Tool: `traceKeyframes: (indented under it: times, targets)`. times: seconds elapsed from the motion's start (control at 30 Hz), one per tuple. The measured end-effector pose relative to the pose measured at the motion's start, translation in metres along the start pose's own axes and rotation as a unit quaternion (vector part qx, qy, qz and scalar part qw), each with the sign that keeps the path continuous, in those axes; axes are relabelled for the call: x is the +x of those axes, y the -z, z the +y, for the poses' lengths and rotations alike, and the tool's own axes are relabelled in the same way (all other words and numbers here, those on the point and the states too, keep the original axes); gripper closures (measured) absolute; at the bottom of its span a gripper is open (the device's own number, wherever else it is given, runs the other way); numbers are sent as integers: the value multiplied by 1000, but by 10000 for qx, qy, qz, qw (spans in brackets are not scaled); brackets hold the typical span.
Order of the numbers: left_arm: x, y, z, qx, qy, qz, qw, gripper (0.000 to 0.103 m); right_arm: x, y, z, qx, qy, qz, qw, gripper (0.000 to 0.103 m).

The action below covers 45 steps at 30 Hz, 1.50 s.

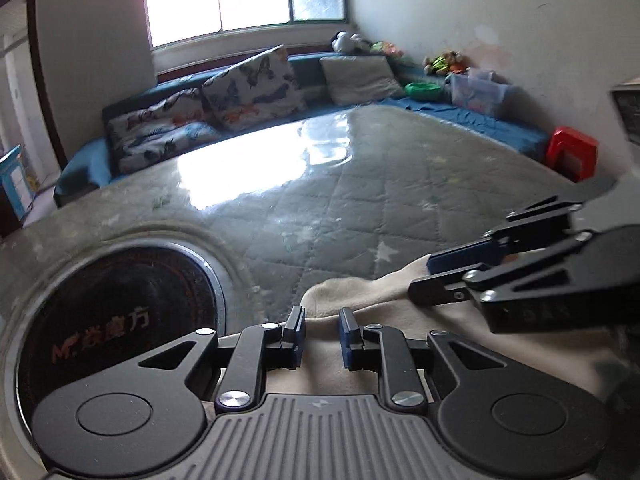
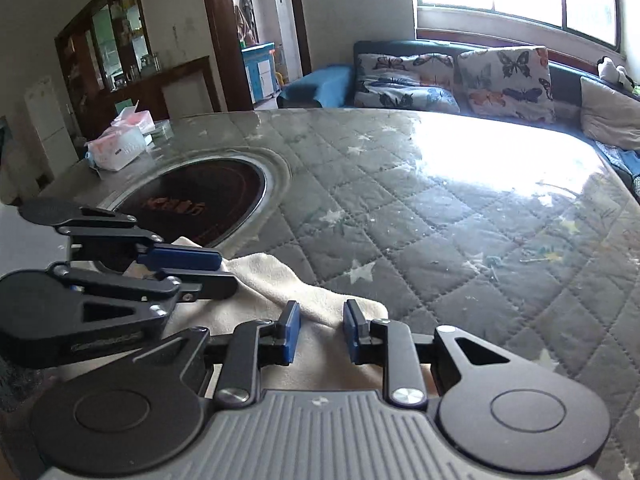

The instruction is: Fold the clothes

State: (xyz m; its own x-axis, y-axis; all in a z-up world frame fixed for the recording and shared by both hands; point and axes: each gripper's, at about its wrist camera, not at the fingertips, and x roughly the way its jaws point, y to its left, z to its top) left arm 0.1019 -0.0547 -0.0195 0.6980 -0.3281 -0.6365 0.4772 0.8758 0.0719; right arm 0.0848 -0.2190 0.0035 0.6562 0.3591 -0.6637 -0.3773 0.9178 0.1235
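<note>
A cream cloth (image 1: pixel 360 294) (image 2: pixel 272 276) lies folded at the near edge of the table (image 1: pixel 360 200) (image 2: pixel 440 220), whose grey quilted star cover sits under glass. My left gripper (image 1: pixel 322 316) (image 2: pixel 229 271) hovers over the cloth's left part, its blue pads a small gap apart, with cloth showing through the gap and nothing pinched. My right gripper (image 2: pixel 320 308) (image 1: pixel 422 278) stands just to its right over the same cloth, open by a similar small gap and gripping nothing. The near part of the cloth is hidden under both gripper bodies.
A round black hob (image 1: pixel 120 312) (image 2: pixel 200 196) is set into the table left of the cloth. Tissue packs (image 2: pixel 116 148) lie at the table's far left. A blue sofa with butterfly cushions (image 1: pixel 252 88) runs behind, with a red stool (image 1: pixel 572 152) at the right.
</note>
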Motion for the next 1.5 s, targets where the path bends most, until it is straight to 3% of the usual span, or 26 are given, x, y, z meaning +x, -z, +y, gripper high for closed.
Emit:
traceKeyframes:
  times: [0.17,0.37,0.47,0.8,0.93,1.03,1.1,1.27,1.5]
  targets:
    - [-1,3,-1,30,-33,-37,10000,81,-25,4,7,-7,15,-193,9998,79]
    - [0,4,-3,54,-84,-45,9999,81,-46,38,2,102,200,-131,9997,80]
    - [0,3,-4,90,-113,-32,9999,81,-47,48,-13,301,302,-168,9989,88]
    - [1,4,-7,130,-179,-47,9997,81,-50,37,-33,599,515,-219,9966,88]
    - [1,4,-7,132,-184,-50,9997,81,-48,21,-23,367,307,-356,9982,87]
    - [-1,3,-6,103,-192,-63,9997,79,-28,17,-19,153,313,-170,9992,87]
    - [-5,4,-4,72,-212,-107,9997,71,-18,13,-17,26,316,-70,9995,87]
    - [-36,11,-5,94,-1,-376,9993,71,-47,13,-11,-110,315,-292,9990,87]
    - [-81,43,-10,83,199,-556,9982,71,-89,47,21,-458,-18,-395,9982,87]
